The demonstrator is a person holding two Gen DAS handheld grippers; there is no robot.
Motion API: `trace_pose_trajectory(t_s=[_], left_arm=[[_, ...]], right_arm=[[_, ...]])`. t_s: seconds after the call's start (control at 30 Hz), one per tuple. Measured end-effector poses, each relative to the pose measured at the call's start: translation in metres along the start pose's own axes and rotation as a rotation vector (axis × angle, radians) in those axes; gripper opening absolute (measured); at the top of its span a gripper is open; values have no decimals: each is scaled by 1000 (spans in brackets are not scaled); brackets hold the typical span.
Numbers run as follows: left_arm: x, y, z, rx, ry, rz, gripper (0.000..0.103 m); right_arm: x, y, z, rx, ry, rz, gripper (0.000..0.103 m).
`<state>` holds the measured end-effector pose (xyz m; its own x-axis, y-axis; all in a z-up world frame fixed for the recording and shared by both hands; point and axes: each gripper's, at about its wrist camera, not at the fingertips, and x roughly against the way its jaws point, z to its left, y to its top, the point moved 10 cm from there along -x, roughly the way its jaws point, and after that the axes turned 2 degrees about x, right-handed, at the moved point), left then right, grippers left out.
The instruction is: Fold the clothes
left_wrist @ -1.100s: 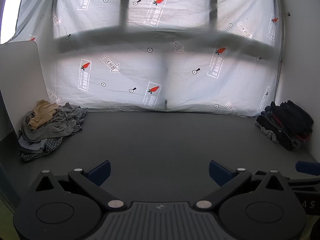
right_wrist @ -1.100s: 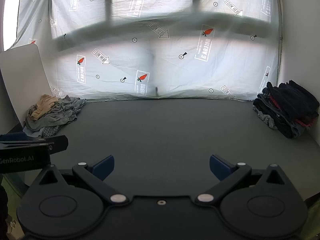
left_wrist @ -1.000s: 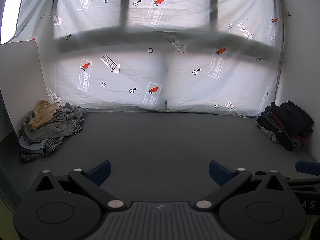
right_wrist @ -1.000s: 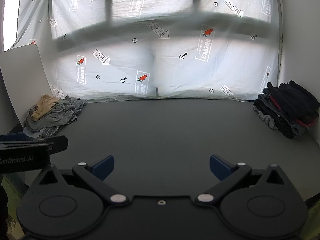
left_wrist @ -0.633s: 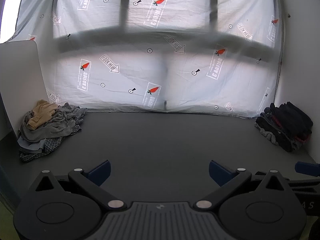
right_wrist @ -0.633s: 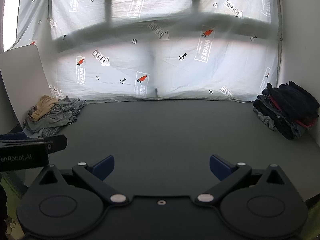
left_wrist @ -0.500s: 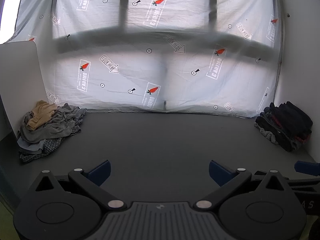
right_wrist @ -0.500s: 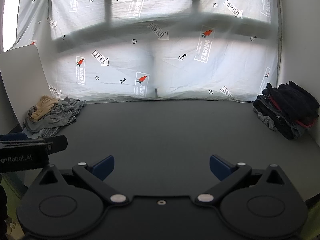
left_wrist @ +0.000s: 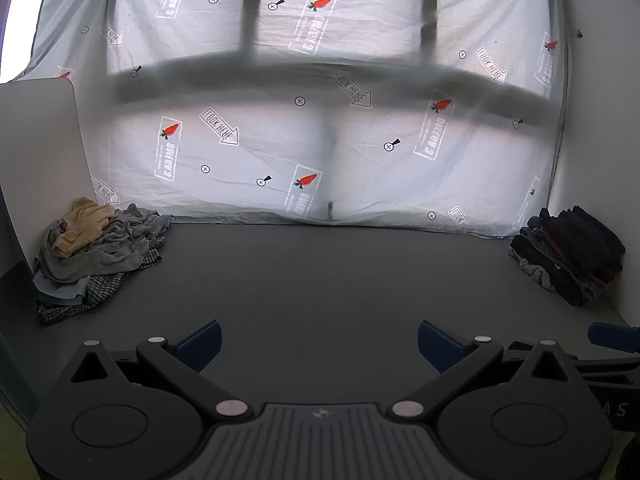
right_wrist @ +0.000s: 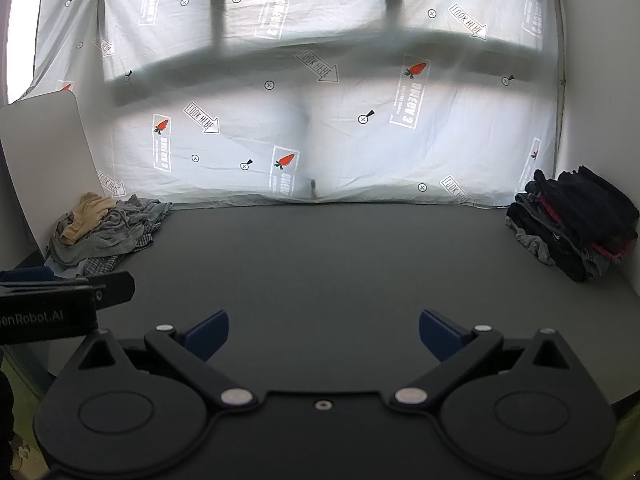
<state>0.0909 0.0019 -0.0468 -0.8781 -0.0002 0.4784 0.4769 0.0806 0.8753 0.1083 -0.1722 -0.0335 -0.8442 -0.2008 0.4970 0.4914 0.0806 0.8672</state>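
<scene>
Looking out over a dark grey table [left_wrist: 320, 280] running bare across its middle, backed by a pale translucent sheet [left_wrist: 320, 140] printed with carrots and "LOOK HERE" arrows, window bars showing as dark shadows through it, with a white wall [left_wrist: 600, 120] closing in at 3 o'clock and a white rounded panel [left_wrist: 40, 160] standing at 9 o'clock. Lying heaped at about 10 o'clock in the left wrist view, against the panel and the sheet's lower edge, a crumpled pile of clothes [left_wrist: 96, 252] in grey, tan and checked fabric; sitting at about 3 o'clock, against the wall, a stack of dark clothes [left_wrist: 568, 256] with a red edge showing. Hovering low over the near edge of the table, the left gripper [left_wrist: 318, 340], released, blue pads [left_wrist: 200, 340] spread wide and holding nothing, both heaps lying well apart from it. Hanging alongside to the right, the right gripper [right_wrist: 324, 334], likewise spread wide and empty, seeing the crumpled pile [right_wrist: 104, 228] at 10 o'clock and the dark stack [right_wrist: 576, 220] at 2 to 3 o'clock, neither touching it. Showing at 9 o'clock in the right wrist view, the side of the left gripper [right_wrist: 68, 296], its lettering partly readable.
</scene>
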Motion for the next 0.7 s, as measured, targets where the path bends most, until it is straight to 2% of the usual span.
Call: trace_pose_trajectory(t_s=[0.7], left_arm=[[-2,-1,2,4,19,0,103]], right_arm=[[-4,-3,-3,4,5,-1,103]])
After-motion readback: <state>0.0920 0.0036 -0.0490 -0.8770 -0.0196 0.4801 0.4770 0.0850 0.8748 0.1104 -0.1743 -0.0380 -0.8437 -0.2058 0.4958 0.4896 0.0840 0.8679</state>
